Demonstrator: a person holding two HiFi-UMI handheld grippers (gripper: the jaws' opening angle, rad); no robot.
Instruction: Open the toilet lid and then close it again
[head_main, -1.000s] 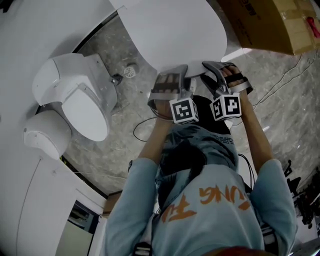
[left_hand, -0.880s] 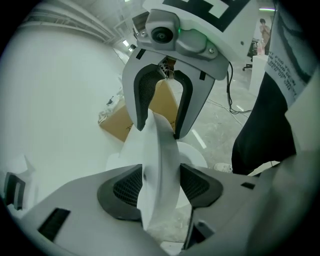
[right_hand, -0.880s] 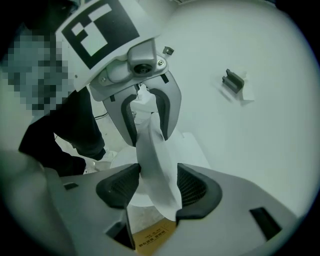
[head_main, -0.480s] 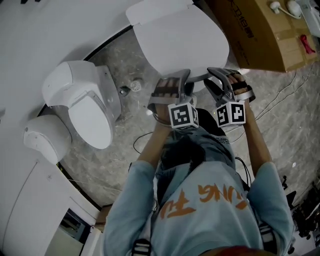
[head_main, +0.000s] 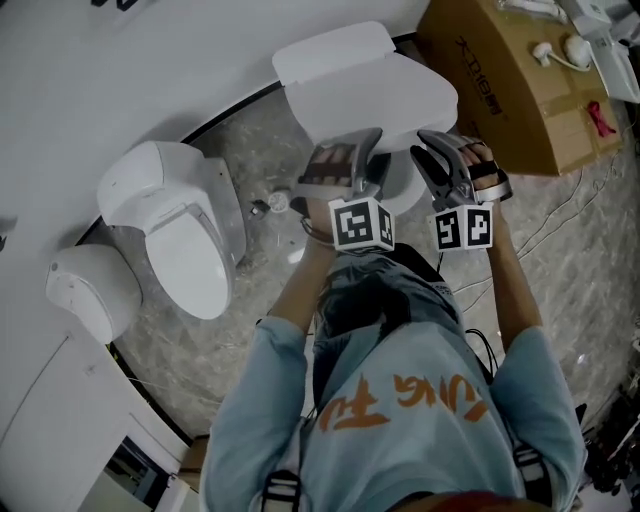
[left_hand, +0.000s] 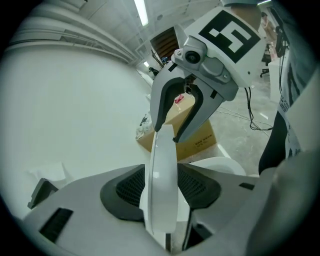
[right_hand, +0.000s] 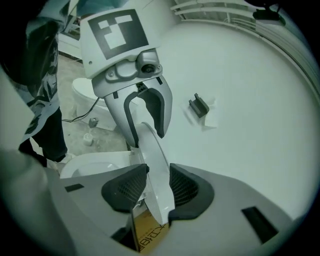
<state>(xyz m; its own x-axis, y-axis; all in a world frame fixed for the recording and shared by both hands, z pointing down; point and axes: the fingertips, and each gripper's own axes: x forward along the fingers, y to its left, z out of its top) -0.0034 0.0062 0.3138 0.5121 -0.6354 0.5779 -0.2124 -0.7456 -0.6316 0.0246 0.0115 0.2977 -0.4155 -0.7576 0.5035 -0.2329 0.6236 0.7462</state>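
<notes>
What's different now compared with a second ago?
The left gripper and right gripper rose, swinging the toilet lid further up. Its front edge remains between both pairs of jaws, which are closing on it; nothing was let go. The neighbouring toilet and cardboard box stayed put.

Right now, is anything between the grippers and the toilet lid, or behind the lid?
Nothing visible. The edge of the toilet lid sits between the closing jaws of the left gripper and the right gripper; nothing shows in the lid's path toward the wall.
</notes>
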